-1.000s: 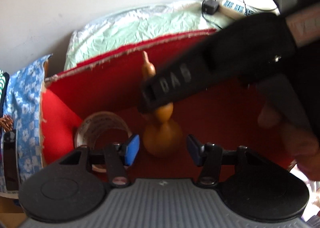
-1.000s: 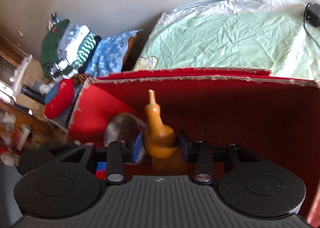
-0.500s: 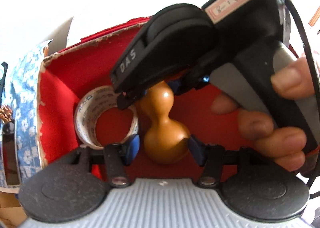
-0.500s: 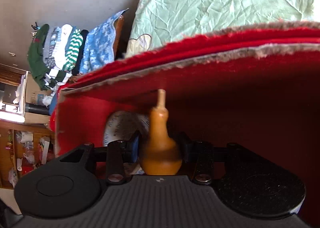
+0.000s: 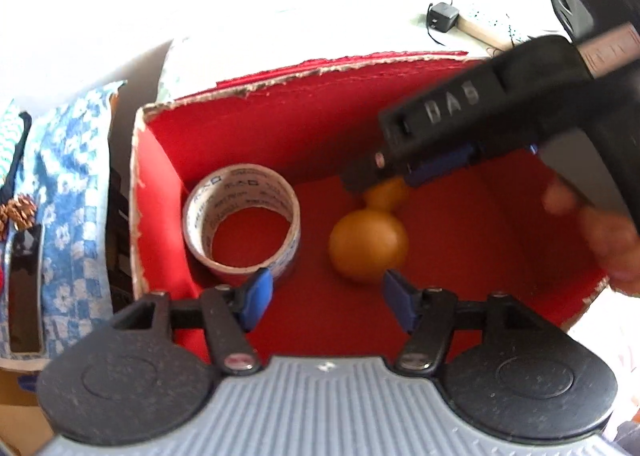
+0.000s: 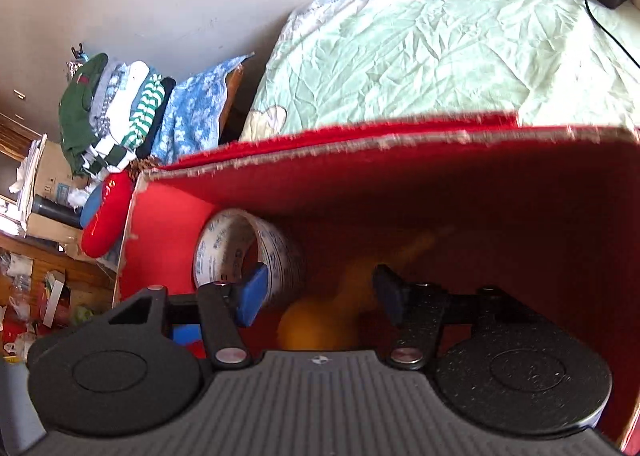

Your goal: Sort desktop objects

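A tan wooden gourd [image 5: 368,244] lies on the floor of the red box [image 5: 280,128], its narrow end under my right gripper [image 5: 394,176]. In the right wrist view the gourd [image 6: 320,320] is a blur below my right gripper [image 6: 320,294], whose jaws stand open with no grip on it. A roll of printed clear tape [image 5: 240,224] stands beside the gourd, by the box's left wall. My left gripper [image 5: 328,298] hovers open over the box's near edge, holding nothing. A hand [image 5: 600,232] holds the right gripper's handle.
The red box's back wall [image 6: 400,176] rises in front of a pale green sheet [image 6: 440,56]. Folded clothes [image 6: 120,116] and a blue patterned cloth [image 5: 64,176] lie left of the box. A black charger [image 5: 442,16] with its cable sits behind.
My right gripper has opened and let go of the gourd, which has dropped to the box floor. The right gripper has pulled back up to the right; my left gripper has stayed open.
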Action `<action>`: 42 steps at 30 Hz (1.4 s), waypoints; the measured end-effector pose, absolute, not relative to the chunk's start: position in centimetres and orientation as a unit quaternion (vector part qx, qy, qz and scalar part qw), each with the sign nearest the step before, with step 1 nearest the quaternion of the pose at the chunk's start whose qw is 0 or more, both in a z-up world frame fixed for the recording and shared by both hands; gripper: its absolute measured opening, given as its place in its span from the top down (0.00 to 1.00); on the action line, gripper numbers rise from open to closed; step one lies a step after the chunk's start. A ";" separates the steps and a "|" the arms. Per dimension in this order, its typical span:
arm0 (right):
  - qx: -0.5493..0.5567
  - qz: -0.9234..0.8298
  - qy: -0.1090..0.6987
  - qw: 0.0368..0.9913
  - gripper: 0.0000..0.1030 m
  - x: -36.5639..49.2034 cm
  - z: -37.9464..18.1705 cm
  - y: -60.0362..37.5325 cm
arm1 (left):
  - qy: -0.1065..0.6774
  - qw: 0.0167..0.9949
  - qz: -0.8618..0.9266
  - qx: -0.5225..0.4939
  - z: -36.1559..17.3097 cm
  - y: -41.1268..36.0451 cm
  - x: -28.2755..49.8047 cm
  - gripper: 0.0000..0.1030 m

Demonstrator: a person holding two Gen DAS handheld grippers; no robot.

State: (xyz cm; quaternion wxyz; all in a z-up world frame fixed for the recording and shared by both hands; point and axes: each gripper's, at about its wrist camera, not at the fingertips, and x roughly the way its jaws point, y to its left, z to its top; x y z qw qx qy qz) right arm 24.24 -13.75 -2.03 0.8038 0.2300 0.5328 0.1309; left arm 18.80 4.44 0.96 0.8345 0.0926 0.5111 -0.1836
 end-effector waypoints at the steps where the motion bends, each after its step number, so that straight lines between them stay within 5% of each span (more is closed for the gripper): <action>1: 0.229 0.129 0.542 0.798 0.39 24.1 -2.4 -13.7 | 0.514 0.833 -0.181 0.092 0.9 4.5 19.1 0.35; 12: 0.273 0.123 0.597 0.744 0.40 27.1 -6.7 -12.5 | 0.518 0.834 -0.170 0.083 -1.4 4.8 20.0 0.34; 27: 0.232 0.147 0.581 0.766 0.39 25.6 -3.2 -12.5 | 0.478 0.859 -0.175 0.065 0.5 5.1 18.8 0.30; 33: 0.247 0.171 0.526 0.796 0.44 22.2 -0.4 -14.4 | 0.444 0.878 -0.177 0.040 2.1 6.2 15.7 0.28; 42: 0.192 0.123 0.598 0.768 0.52 23.5 -3.1 -11.6 | 0.425 0.889 -0.170 0.018 2.9 7.5 11.5 0.23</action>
